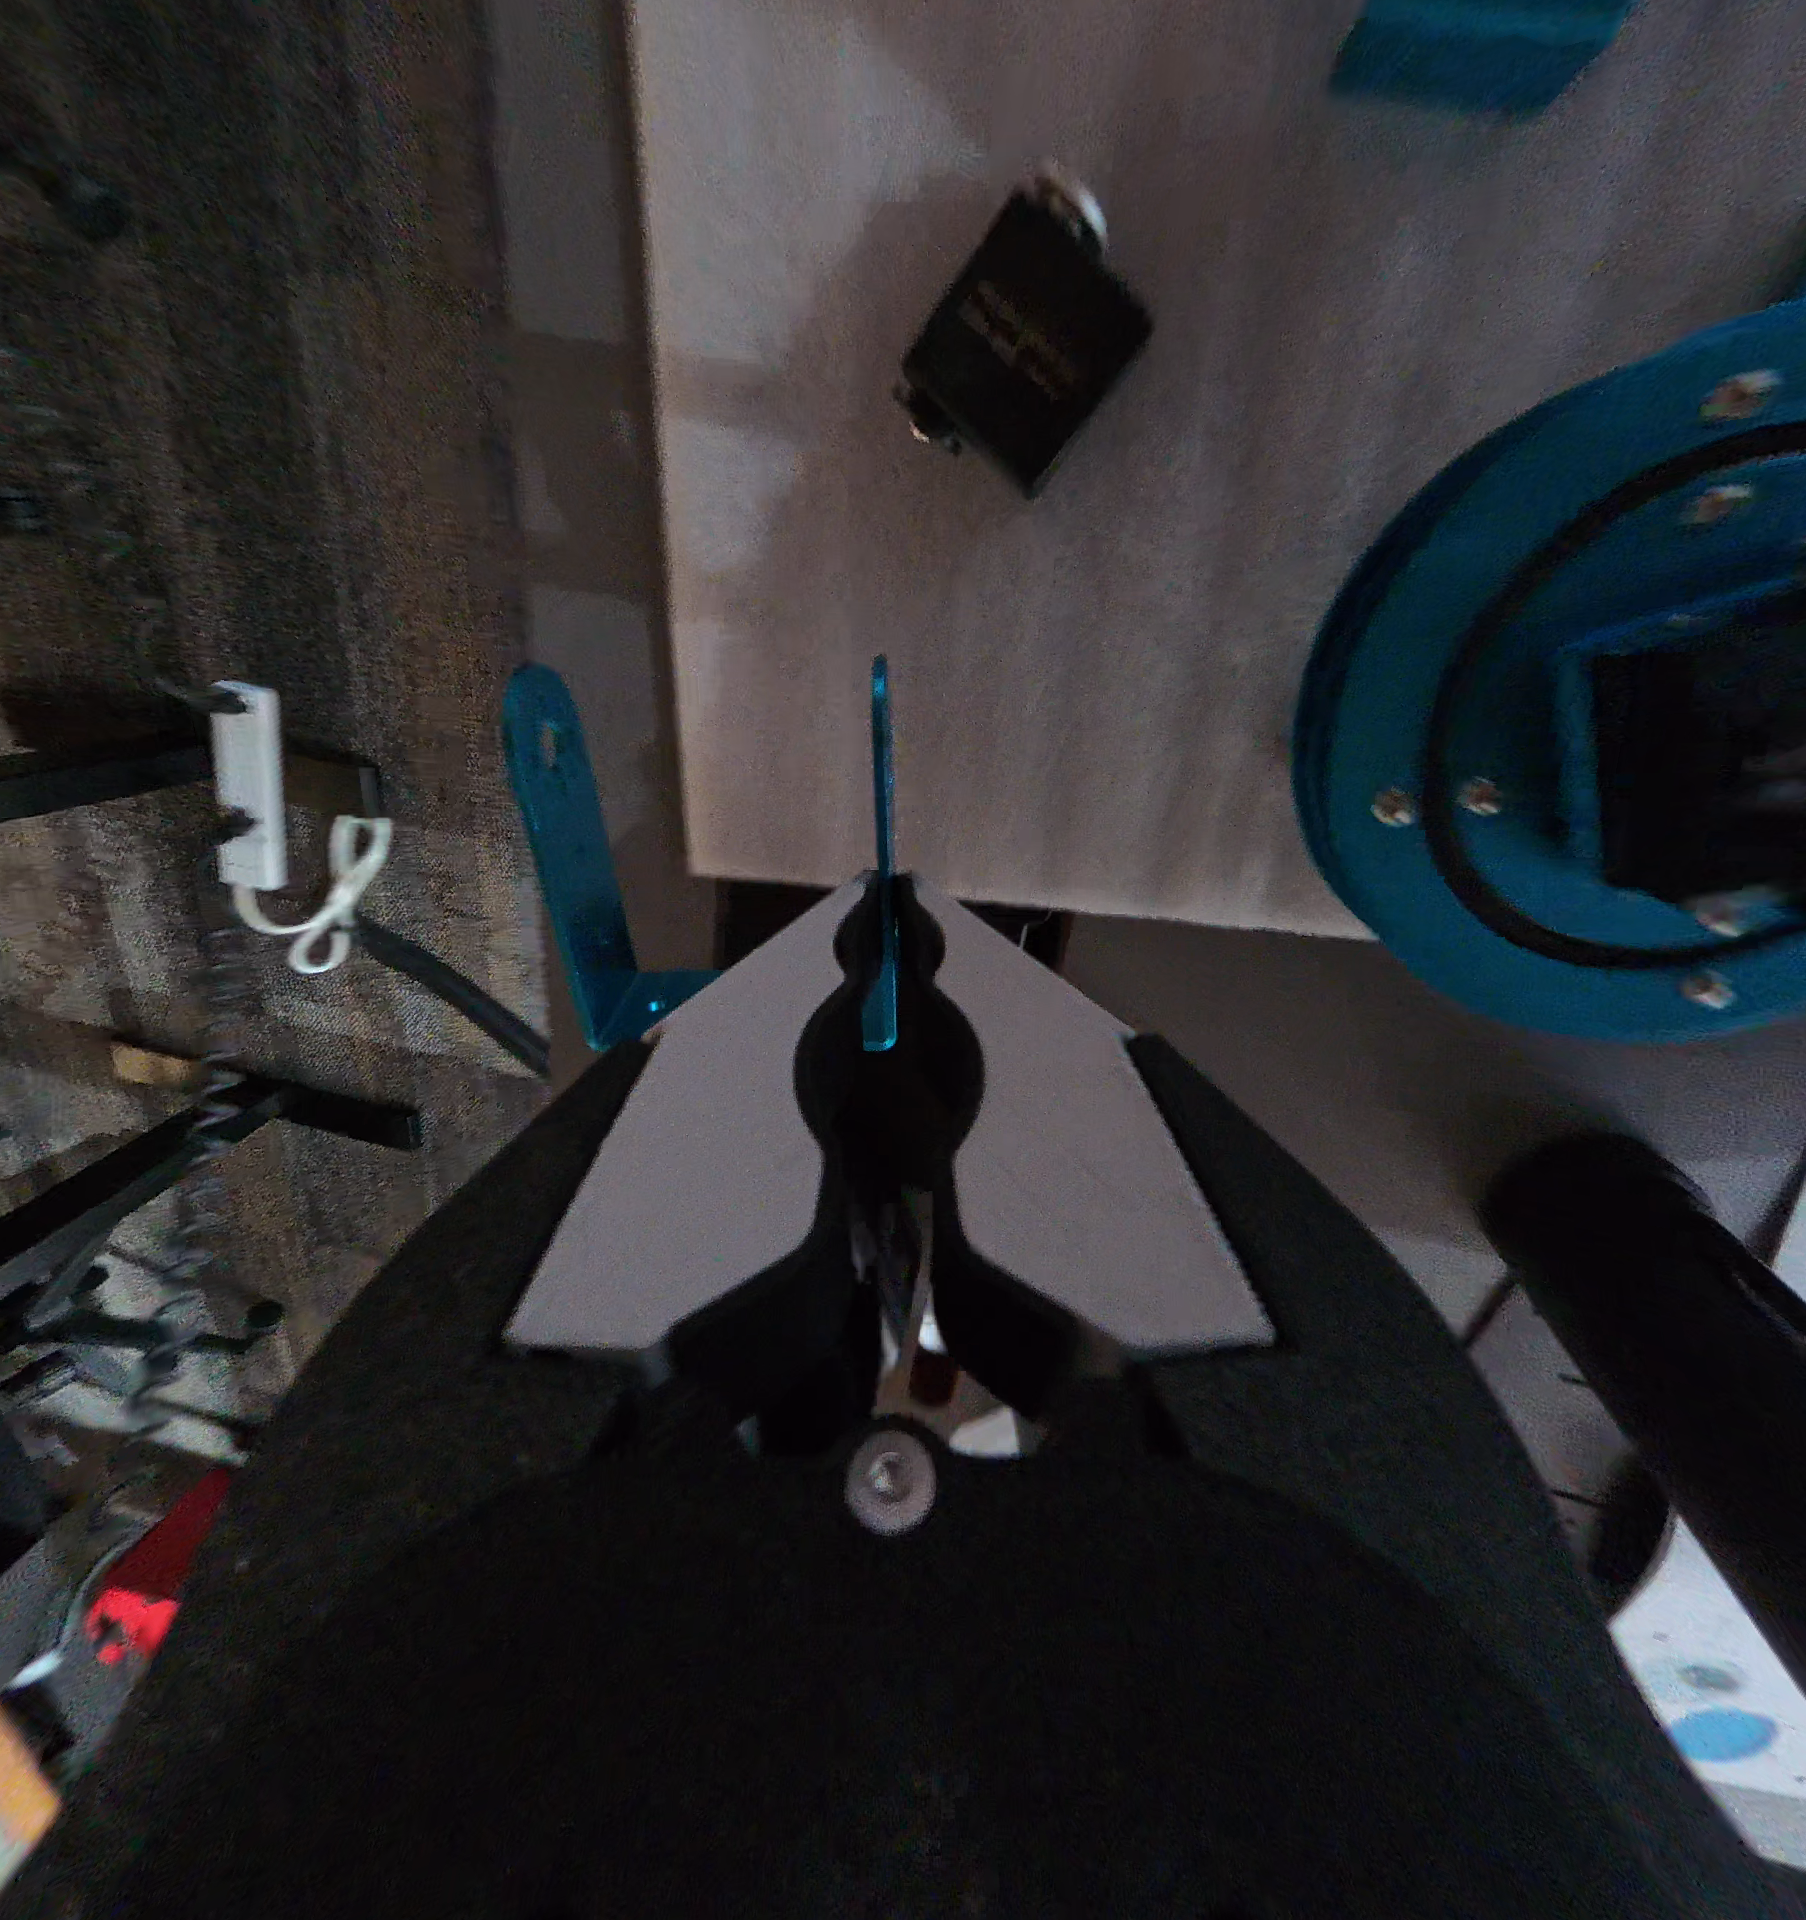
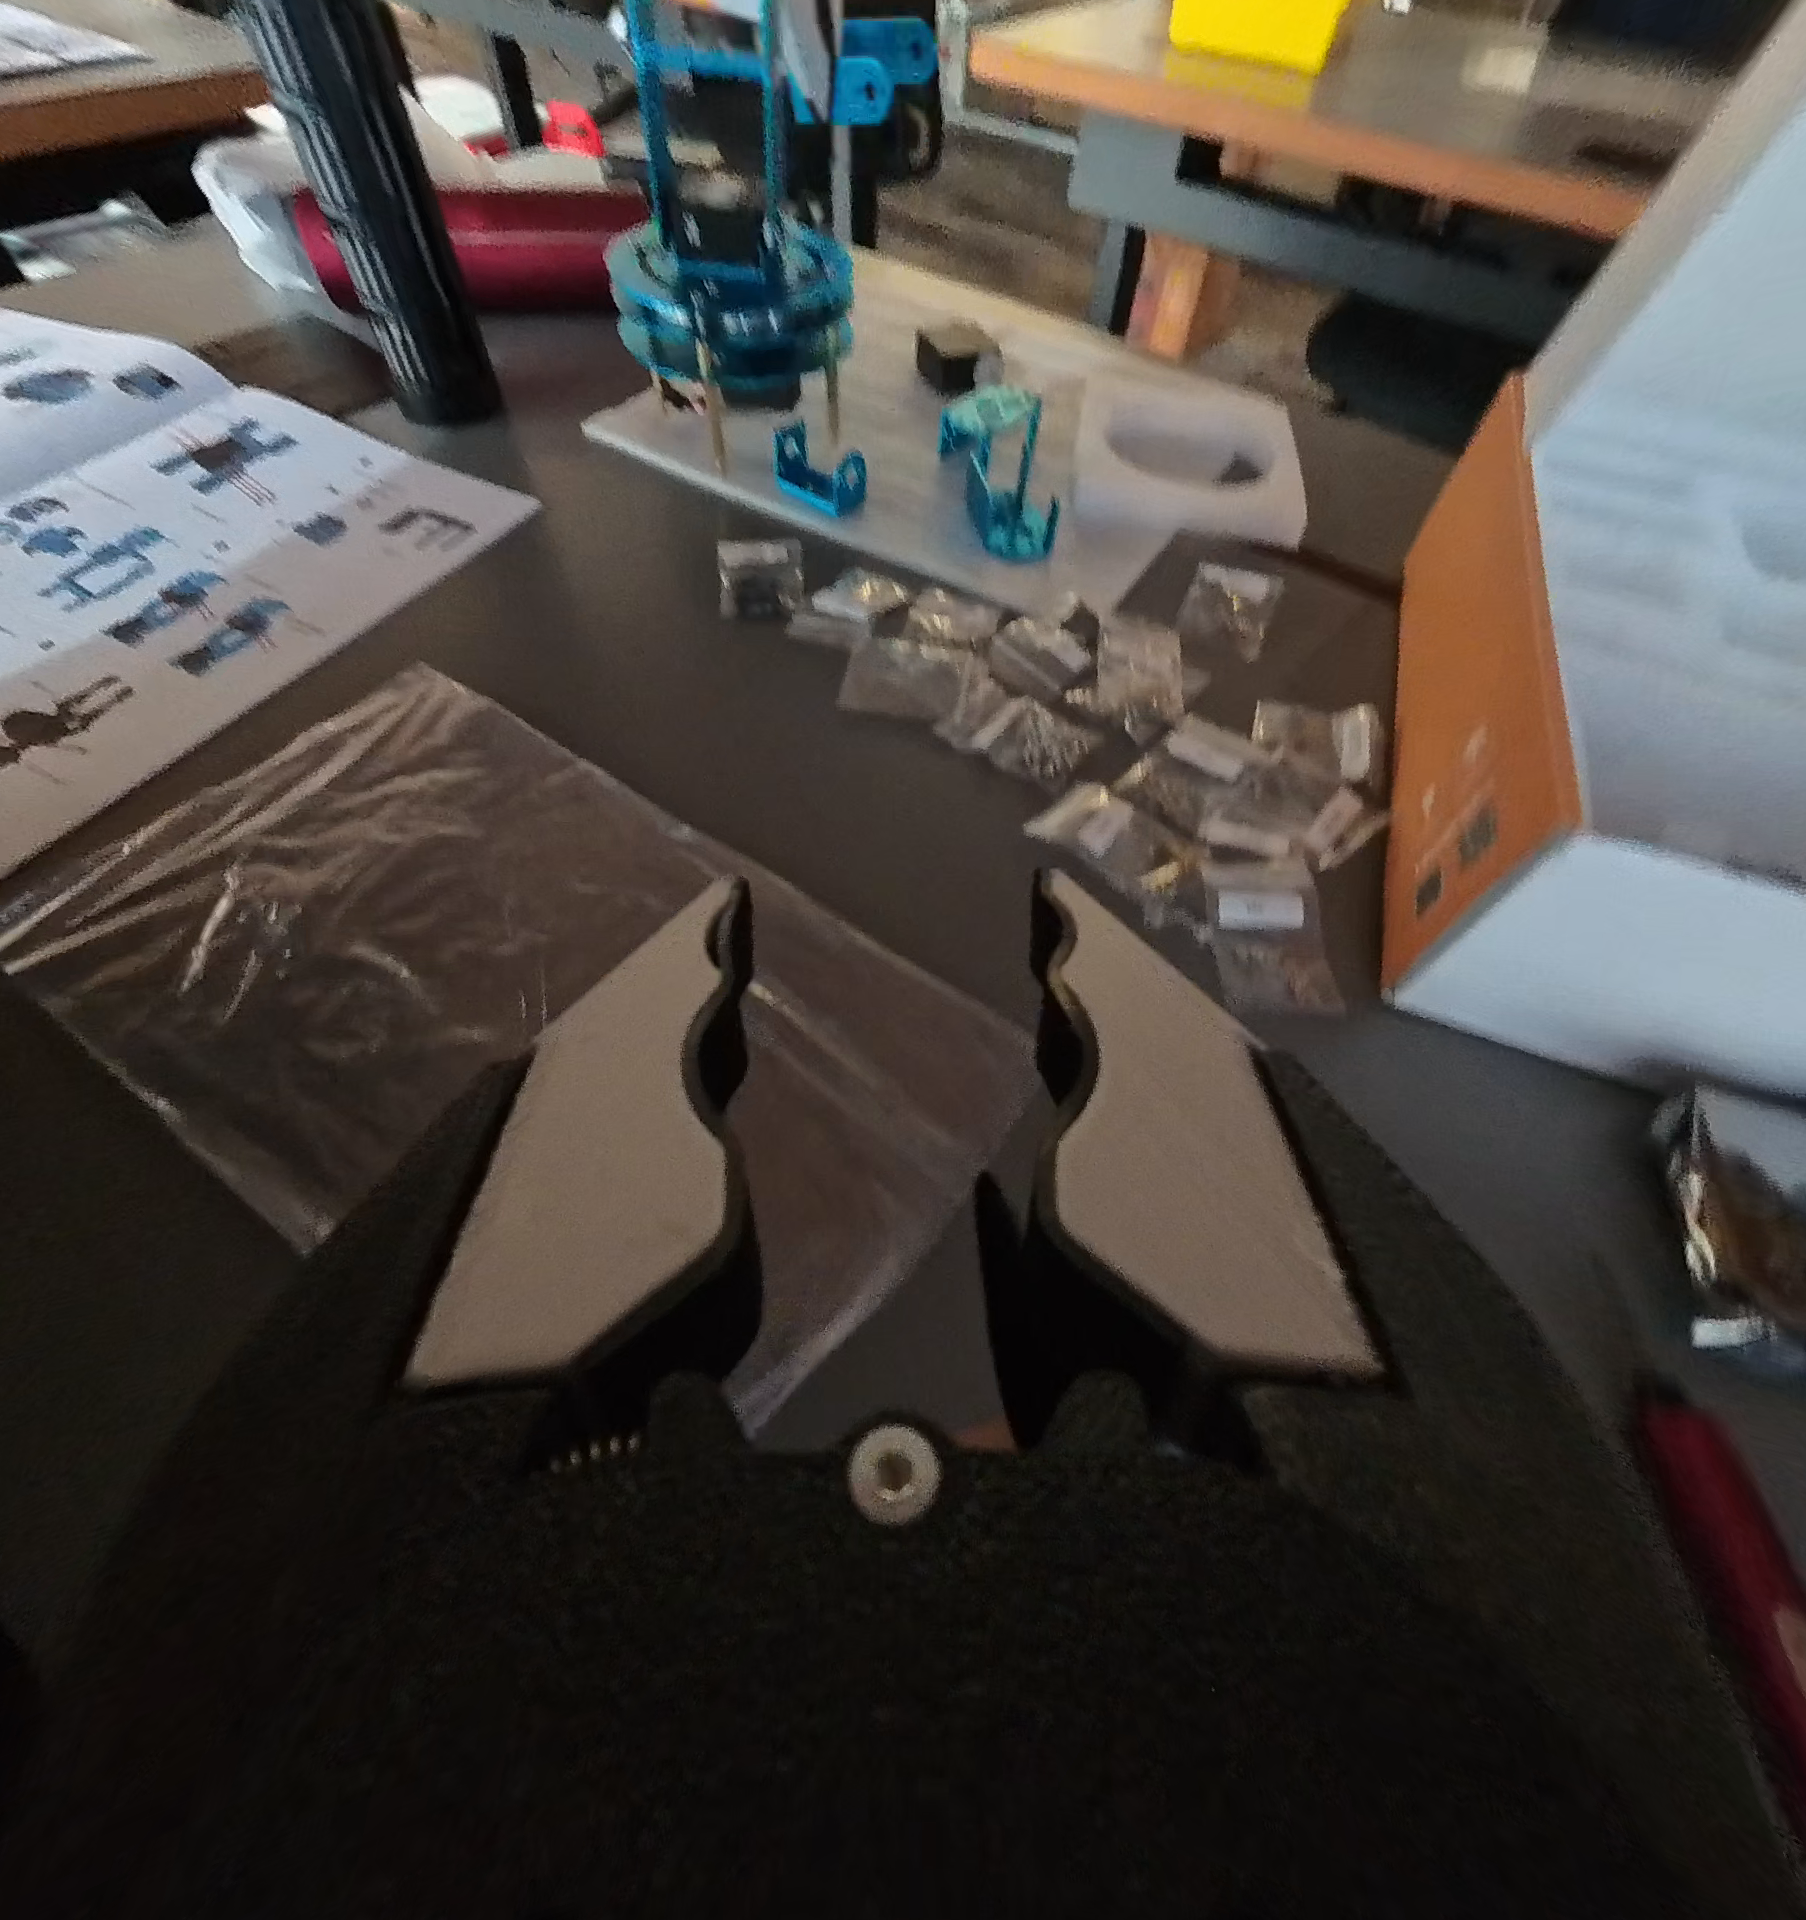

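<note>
We see a dark worktop [image 2: 670,665] spread with kit parts. At its right stands a white and orange carton [image 2: 1564,675]. At the left lies an open instruction sheet [image 2: 151,540] with blue diagrams, and just in front of it a flat clear plastic bag [image 2: 359,914]. At the far side a pale base plate [image 2: 909,457] carries a blue round turntable assembly [image 2: 733,301] on thin legs, a small black block [image 2: 949,355], and two loose blue U-shaped brackets [image 2: 818,470], the right one taller. A white moulded tray [image 2: 1185,468] sits beside the plate. Between plate and carton lies a scatter of small clear packets of hardware [image 2: 1086,686].

Our right tool [image 2: 891,914] hangs above the near corner of the plastic bag, its jaws spread apart with nothing between them.

Our left tool [image 1: 883,894] looks straight down at the same plate. Its jaws are pressed together on a blue U-shaped bracket [image 1: 881,831]: one leg is pinched edge-on between the tips, the other leg stands out to the left. The bracket hangs over the near edge of the plate, clear of it as far as we can tell through the blur. The turntable assembly fills the right of this view, and the black block, possibly a servo, lies further out on the plate. A white power strip [image 1: 251,790] lies on the carpet [image 1: 203,416] below.
</note>
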